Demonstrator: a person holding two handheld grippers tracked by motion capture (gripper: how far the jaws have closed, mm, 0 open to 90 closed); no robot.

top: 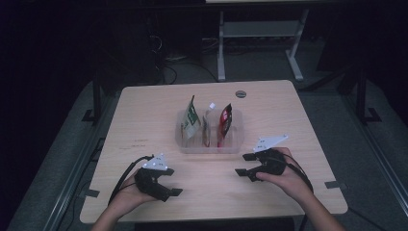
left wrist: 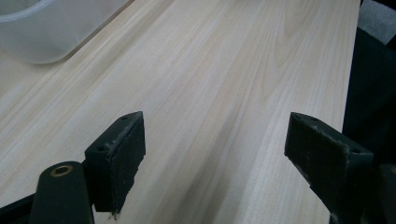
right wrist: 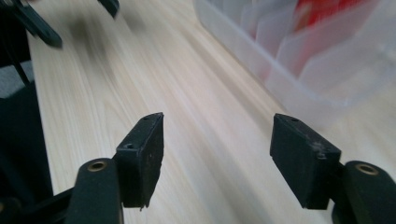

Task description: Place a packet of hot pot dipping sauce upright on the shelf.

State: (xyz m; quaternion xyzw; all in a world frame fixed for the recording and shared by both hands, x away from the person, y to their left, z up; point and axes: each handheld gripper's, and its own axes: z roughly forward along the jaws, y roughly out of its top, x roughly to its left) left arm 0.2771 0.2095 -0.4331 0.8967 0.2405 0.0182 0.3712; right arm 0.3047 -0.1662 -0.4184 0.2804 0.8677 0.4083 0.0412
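Pale wood table (top: pixel 144 125) under both my grippers right now, and neither one has anything in it. My left gripper (top: pixel 169 191) sits low near the front edge on the left, jaws spread wide over bare wood; in the left gripper view I can just see a corner of the clear plastic bin (left wrist: pixel 32 28) up in the top left. My right gripper (top: pixel 244 164) is over on the right, just beside the bin's (top: pixel 209 148) front right corner but not touching it, jaws apart with only tabletop between them. The bin sits mid-table with dividers. Standing upright in its slots are a green pouch (top: pixel 191 120), a slim pale packet (top: pixel 207 126) and a red pouch (top: pixel 224 122). The right gripper view shows the red one (right wrist: pixel 327 9) blurred behind the frosted wall.
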